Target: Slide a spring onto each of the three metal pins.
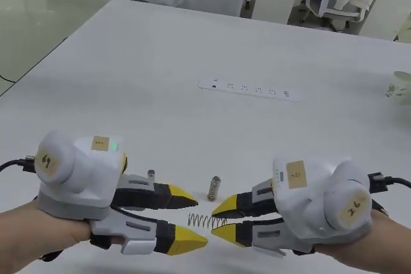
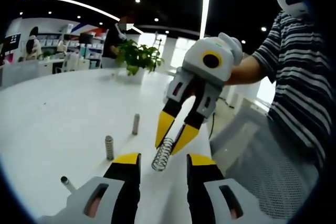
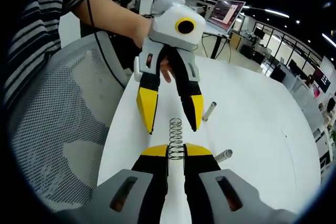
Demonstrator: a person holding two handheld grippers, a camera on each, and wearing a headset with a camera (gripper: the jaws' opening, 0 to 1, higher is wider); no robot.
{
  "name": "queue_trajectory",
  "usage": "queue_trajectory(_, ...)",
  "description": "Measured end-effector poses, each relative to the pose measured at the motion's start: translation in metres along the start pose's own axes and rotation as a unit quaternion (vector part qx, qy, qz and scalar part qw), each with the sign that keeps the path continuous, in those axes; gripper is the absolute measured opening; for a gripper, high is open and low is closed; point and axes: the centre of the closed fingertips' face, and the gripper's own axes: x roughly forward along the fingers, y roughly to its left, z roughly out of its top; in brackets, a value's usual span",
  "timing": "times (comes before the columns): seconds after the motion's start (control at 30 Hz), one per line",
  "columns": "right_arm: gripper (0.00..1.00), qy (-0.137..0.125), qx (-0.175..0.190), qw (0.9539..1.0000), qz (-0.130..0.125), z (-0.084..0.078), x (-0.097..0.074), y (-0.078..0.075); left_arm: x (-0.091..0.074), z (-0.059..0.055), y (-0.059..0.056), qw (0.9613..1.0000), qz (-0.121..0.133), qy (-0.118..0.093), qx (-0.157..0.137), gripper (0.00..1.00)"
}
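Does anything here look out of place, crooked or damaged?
Nothing looks damaged or spilled. The one thing off its place is the spring: it is held level, pinched at one end in the right gripper, its free end between the open jaws of the left gripper. One pin already wears a spring and stands upright.

Looks forward and down from the head, close over the table point(image 1: 192, 43). Rides low on each gripper, facing the other head-on (very near): left gripper point(image 3: 171, 128) seen from the right, right gripper point(image 2: 169, 148) from the left. Shares the spring point(image 1: 207, 221) across all three views.
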Motion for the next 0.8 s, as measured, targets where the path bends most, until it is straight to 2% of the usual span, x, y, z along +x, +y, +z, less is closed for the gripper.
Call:
queue_trajectory(0.2,0.07,-0.004,0.002,1.0000,-0.001,0.0005,-0.0041,-0.0005,0.0036,0.0024,-0.0024,0.9999,-0.009,-0.003,0.004,0.15)
queue_trajectory(0.37,0.07,-0.008,0.004,1.0000,-0.003,0.0019,-0.0062,-0.0024,0.0065,0.0024,-0.0034,0.9999,-0.011,-0.002,0.012,0.12)
queue_trajectory(0.5,0.07,-0.012,0.003,0.9999,0.001,0.0041,-0.0069,-0.0011,0.0060,0.0040,-0.0007,0.9998,-0.007,-0.004,0.019,0.05)
queue_trajectory(0.8,0.07,-0.011,0.003,0.9999,0.000,0.0034,-0.0081,-0.0017,0.0053,0.0034,-0.0030,0.9991,-0.021,0.000,0.037,0.02)
